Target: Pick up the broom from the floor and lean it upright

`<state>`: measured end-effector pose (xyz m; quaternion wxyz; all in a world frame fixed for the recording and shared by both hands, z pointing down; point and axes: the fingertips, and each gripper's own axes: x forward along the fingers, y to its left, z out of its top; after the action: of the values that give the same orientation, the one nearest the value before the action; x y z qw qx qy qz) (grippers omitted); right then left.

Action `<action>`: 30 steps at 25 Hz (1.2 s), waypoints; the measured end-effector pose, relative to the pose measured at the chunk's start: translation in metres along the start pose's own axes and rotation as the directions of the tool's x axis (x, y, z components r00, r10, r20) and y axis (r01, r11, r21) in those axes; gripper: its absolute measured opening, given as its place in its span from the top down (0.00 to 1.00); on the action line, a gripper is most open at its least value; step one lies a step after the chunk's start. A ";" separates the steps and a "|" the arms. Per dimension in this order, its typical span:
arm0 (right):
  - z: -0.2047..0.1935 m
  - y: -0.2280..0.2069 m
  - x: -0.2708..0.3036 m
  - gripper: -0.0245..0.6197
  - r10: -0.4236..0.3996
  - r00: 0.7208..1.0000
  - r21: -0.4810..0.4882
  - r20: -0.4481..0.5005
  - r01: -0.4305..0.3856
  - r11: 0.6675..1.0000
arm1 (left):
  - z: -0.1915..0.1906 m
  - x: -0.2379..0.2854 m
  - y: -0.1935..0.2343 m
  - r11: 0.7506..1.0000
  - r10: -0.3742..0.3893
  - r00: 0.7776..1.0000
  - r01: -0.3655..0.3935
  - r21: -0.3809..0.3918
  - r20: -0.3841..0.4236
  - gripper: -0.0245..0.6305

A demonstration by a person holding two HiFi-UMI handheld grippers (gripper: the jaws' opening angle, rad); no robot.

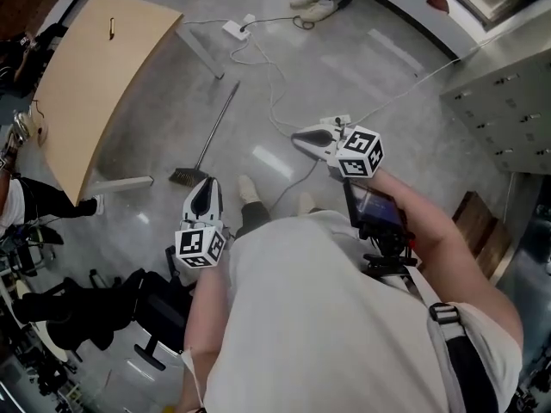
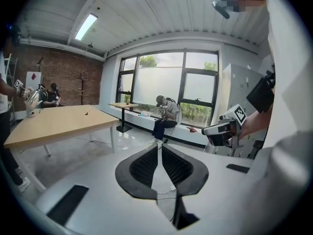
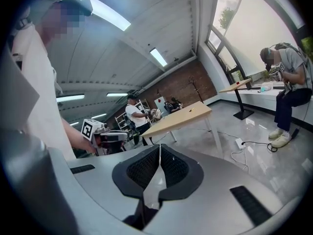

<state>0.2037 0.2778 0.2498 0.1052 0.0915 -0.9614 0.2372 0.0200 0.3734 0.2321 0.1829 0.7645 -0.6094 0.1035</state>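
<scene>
The broom (image 1: 209, 136) lies flat on the grey floor, its thin metal handle running up to the right and its dark brush head (image 1: 186, 177) at the lower end beside a table leg. My left gripper (image 1: 206, 186) hovers just right of the brush head, apart from it, its jaws together on nothing. My right gripper (image 1: 299, 135) is held farther right above the floor cables, also shut and empty. Neither gripper view shows the broom. The left gripper view catches the right gripper (image 2: 222, 130). In the right gripper view the left gripper (image 3: 108, 136) shows.
A light wooden table (image 1: 95, 76) stands left of the broom. White cables (image 1: 275, 101) and a power strip (image 1: 237, 29) lie on the floor past the handle. Grey lockers (image 1: 508, 101) line the right. A black chair (image 1: 120, 308) is at lower left. A person (image 2: 166, 115) sits by the window.
</scene>
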 end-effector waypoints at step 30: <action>0.067 -0.113 0.120 0.93 -0.309 0.949 0.080 -0.058 0.313 0.946 | 0.021 0.148 0.159 0.961 -0.274 0.954 0.276 -0.007 -0.118 0.91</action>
<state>0.1031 0.1320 0.2708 0.1585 0.2413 -0.9209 0.2620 -0.1011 0.2018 0.2936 0.2275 0.8353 -0.4848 0.1247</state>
